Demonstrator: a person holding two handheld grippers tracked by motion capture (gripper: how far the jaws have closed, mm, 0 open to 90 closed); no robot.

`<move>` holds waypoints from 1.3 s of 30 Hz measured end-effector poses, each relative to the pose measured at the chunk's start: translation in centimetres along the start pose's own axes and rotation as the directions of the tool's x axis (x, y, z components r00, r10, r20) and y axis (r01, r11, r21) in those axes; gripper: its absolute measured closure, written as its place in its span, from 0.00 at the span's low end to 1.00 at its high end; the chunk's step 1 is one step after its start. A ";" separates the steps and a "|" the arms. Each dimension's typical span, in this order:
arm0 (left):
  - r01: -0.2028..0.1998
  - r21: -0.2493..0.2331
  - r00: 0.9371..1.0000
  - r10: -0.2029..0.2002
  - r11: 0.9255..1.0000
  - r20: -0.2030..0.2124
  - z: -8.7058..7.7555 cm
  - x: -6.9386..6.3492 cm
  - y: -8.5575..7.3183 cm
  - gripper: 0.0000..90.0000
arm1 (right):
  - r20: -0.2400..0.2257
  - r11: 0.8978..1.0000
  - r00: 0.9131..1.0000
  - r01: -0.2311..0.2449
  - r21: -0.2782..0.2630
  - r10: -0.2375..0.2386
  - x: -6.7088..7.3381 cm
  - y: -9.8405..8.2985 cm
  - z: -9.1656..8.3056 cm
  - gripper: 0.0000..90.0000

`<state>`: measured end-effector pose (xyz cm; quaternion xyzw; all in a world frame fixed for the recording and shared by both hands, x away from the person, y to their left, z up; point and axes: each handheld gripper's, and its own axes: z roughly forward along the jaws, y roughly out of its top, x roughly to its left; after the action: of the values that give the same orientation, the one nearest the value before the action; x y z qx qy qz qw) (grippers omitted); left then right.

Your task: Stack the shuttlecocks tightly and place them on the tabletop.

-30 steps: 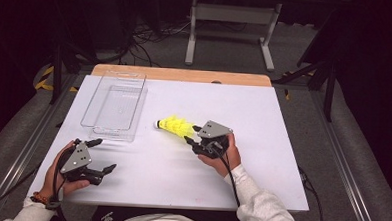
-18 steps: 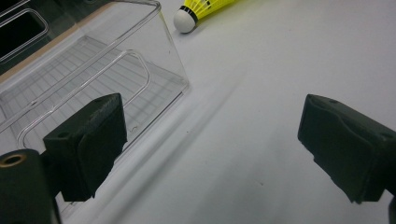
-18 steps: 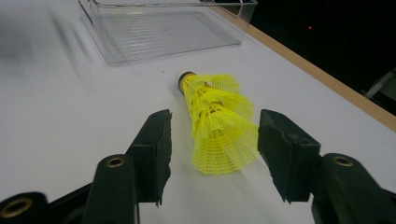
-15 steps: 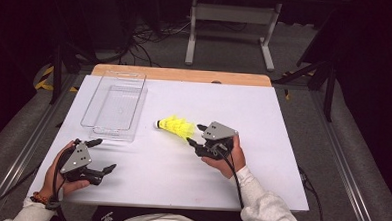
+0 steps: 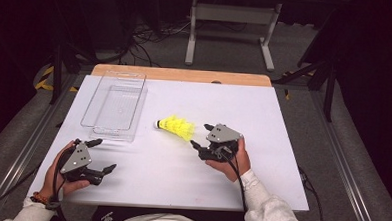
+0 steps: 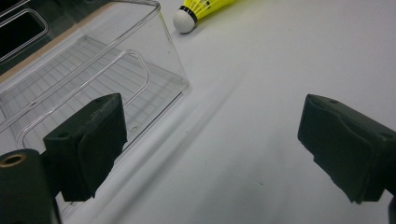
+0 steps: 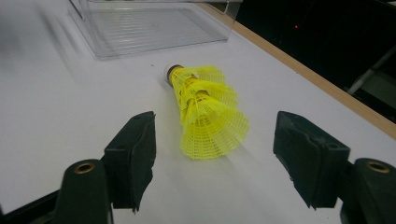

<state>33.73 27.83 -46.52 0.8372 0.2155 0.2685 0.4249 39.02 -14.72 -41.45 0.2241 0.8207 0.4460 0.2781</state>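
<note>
- Right gripper view has the shuttlecock (image 7: 205,114) lying on its side on the white table (image 7: 56,140), skirt end facing the camera and cork end pointing off toward the clear bin (image 7: 154,28).
- It looks like the plastic kind, so probably next to no weight, and it would likely roll or skid away if nudged instead of gripped.
- That mesh skirt looks springy but easy to crush, so a hard squeeze there seems like a bad idea.
- Best place to grab is probably the narrow part of the skirt near the cork, where it's stiffer and won't fold; the cork itself looks round and could squirt out.
- Right gripper (image 7: 212,158) has its jaws spread either side of the skirt's wide end with daylight on both sides, pads not touching, and they've just been opening further.
- High view shows the shuttlecock mid-table, just right of the bin and just ahead of the right gripper.
- Left gripper (image 5: 102,156) sits near the table's front left corner, jaws spread wide with nothing in them, close to the bin's near end.
</note>
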 end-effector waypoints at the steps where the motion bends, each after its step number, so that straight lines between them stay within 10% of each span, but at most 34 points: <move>1: 0.001 0.001 1.000 -0.001 1.000 0.000 0.0 0.0 0.0 0.10 | 0.004 1.000 1.000 0.000 -0.001 0.000 0.0 -0.1 -0.1 0.33; 39: 0.011 -0.020 1.000 -0.011 1.000 0.006 -0.1 -0.2 0.2 0.10 | 0.041 1.000 0.999 -0.015 -0.016 0.016 -1.0 -4.1 -3.5 0.09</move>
<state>33.60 27.66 -46.38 0.8325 0.2161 0.2658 0.4354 36.98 -19.56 -43.17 0.2375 0.8094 0.4500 0.2933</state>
